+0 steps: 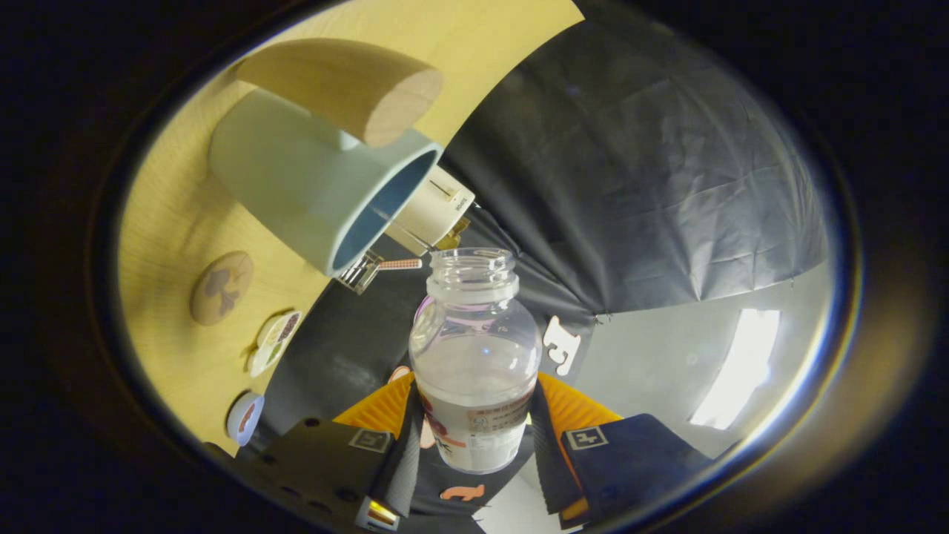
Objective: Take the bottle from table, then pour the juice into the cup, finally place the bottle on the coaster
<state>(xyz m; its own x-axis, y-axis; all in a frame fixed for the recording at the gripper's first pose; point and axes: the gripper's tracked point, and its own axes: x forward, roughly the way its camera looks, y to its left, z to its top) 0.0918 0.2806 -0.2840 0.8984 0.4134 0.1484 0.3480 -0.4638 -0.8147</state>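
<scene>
My gripper (pixel 474 426) is shut on a clear, uncapped bottle (pixel 474 356), both fingers pressing its labelled lower body. The whole view is rolled over, so the wooden table (pixel 170 222) stands on edge beside the bottle. A pale grey-blue cup (pixel 319 189) with a darker blue inside and a thick wooden handle (pixel 356 85) lies just beyond the bottle's open mouth (pixel 472 261), the mouth close to the cup's rim. A round wooden coaster (pixel 221 287) with a dark leaf print lies on the table below the cup. Whitish liquid shows in the bottle's lower part.
Two more small round coasters (pixel 273 342) (pixel 245 417) lie near the table's edge. A cream cylinder (pixel 434 208) and a small toothbrush-like item (pixel 385 265) sit behind the cup. Black cloth wall and a bright light patch (pixel 738 367) lie beyond.
</scene>
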